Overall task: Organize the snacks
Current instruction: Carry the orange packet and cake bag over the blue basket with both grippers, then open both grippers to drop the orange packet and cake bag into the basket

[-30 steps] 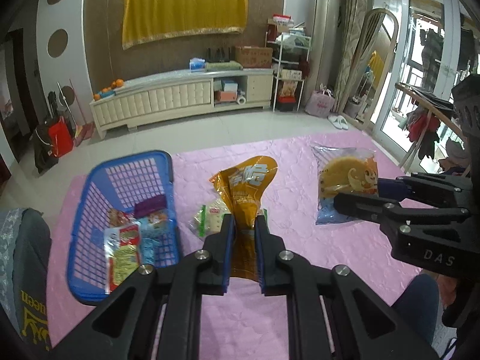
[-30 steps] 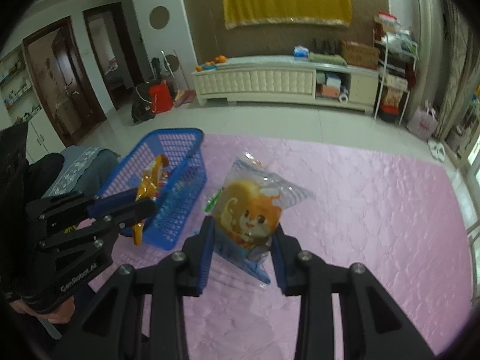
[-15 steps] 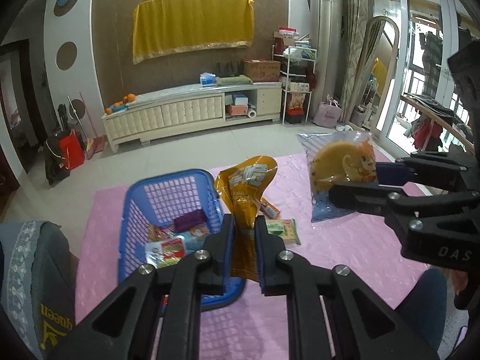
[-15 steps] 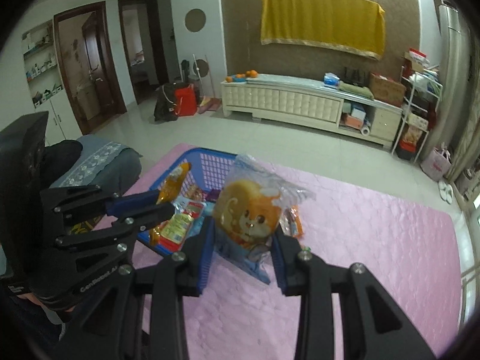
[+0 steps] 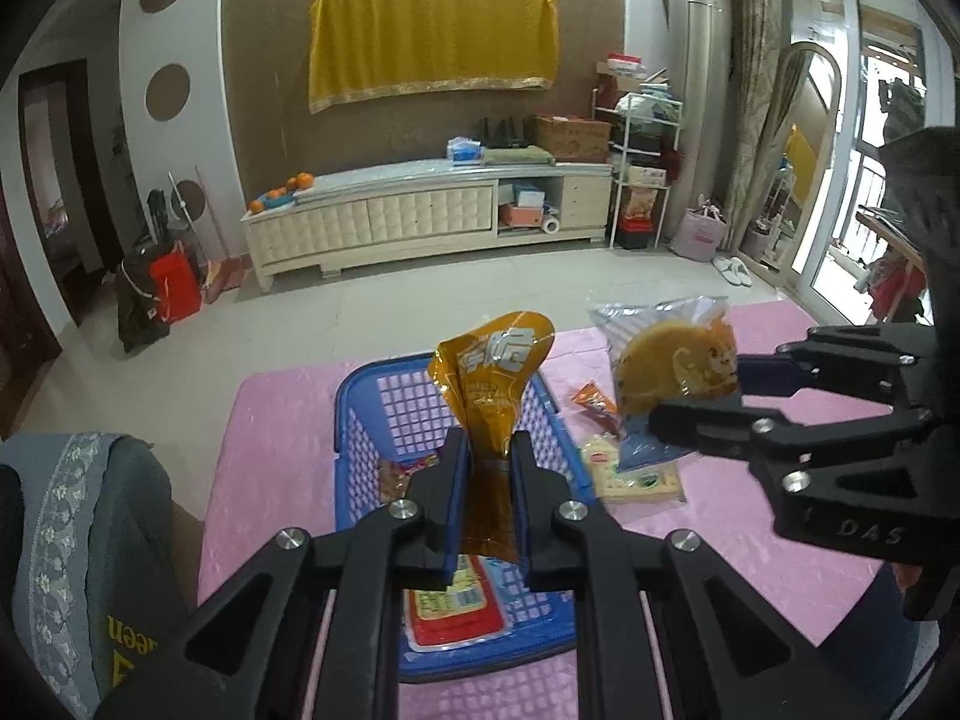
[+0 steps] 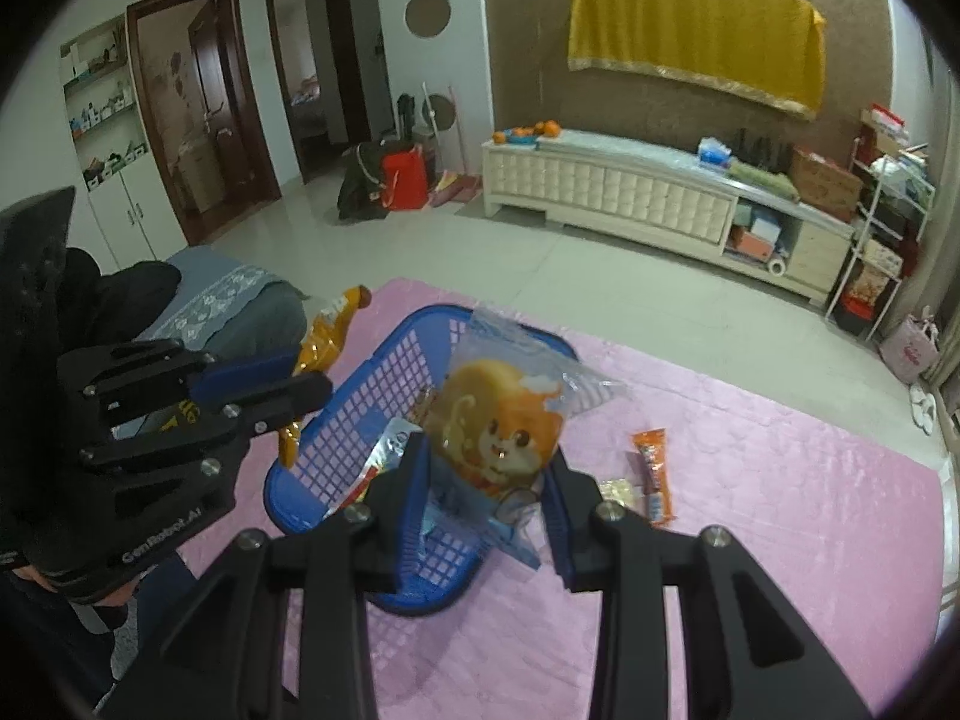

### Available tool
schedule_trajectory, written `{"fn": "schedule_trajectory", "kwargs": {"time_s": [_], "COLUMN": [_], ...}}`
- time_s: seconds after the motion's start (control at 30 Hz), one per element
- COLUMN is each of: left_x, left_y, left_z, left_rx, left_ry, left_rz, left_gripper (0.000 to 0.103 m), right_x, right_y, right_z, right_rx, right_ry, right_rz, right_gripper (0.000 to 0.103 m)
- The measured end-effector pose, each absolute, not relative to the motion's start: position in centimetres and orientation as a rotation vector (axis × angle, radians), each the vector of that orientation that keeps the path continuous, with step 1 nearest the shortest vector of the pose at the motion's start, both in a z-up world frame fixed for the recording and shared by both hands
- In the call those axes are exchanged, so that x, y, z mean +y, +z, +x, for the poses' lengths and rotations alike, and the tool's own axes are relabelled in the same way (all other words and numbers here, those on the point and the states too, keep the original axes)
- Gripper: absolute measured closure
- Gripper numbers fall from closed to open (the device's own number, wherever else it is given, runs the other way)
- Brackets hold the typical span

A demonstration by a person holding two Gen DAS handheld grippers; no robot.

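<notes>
My left gripper (image 5: 486, 444) is shut on an orange snack pouch (image 5: 489, 384), held upright above the blue plastic basket (image 5: 360, 414). The basket stands on the pink tablecloth and holds several packets, one red and white (image 5: 453, 606). My right gripper (image 6: 489, 456) is shut on a clear bread bag with a cartoon squirrel (image 6: 495, 420), hanging over the basket's (image 6: 336, 444) right rim. In the left wrist view the right gripper (image 5: 696, 390) reaches in from the right with that bag (image 5: 672, 360). The right wrist view shows the left gripper (image 6: 300, 372) at the left with the pouch (image 6: 327, 336).
On the cloth right of the basket lie an orange stick packet (image 6: 651, 474) and a pale green and yellow packet (image 5: 630, 474). A grey cushion with lace trim (image 5: 78, 540) sits to the left. The pink tablecloth (image 6: 780, 510) stretches to the right; beyond is tiled floor and a white cabinet.
Both grippers have carried their packets leftward across the cloth: the pouch now hangs over the basket, and the bread bag has come from the middle of the cloth to the basket's right rim.
</notes>
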State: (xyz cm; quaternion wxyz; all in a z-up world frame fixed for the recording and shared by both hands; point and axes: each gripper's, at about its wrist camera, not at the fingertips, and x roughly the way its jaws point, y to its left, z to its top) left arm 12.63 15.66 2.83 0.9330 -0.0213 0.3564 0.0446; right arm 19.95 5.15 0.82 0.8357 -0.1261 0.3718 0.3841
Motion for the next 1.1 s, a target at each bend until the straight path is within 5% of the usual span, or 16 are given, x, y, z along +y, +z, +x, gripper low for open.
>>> {"fn": "schedule_trajectory", "kwargs": {"time_s": [0.6, 0.73, 1.0, 1.1], "left_x": [19.0, 19.0, 18.6, 18.4], "left_y": [-1.4, -1.1, -1.1, -1.3], "left_z": [12.5, 12.1, 12.2, 12.6], "left_rx": [0.829, 0.834, 0.844, 0.851], "left_ry": [0.125, 0.130, 0.090, 0.071], "left_rz": [-0.132, -0.124, -0.141, -0.134], "left_gripper": [0.090, 0.090, 0.090, 0.090], "right_x": [9.0, 9.0, 6.8, 5.8], "right_y": [-5.3, -4.7, -3.7, -3.5], "right_z": [20.4, 20.9, 20.3, 20.4], "right_rx": [0.977, 0.945, 0.890, 0.867], "right_ry": [0.770, 0.699, 0.588, 0.530], "right_rz": [-0.379, -0.362, -0.326, -0.280], "right_gripper": [0.061, 0.016, 0.011, 0.001]}}
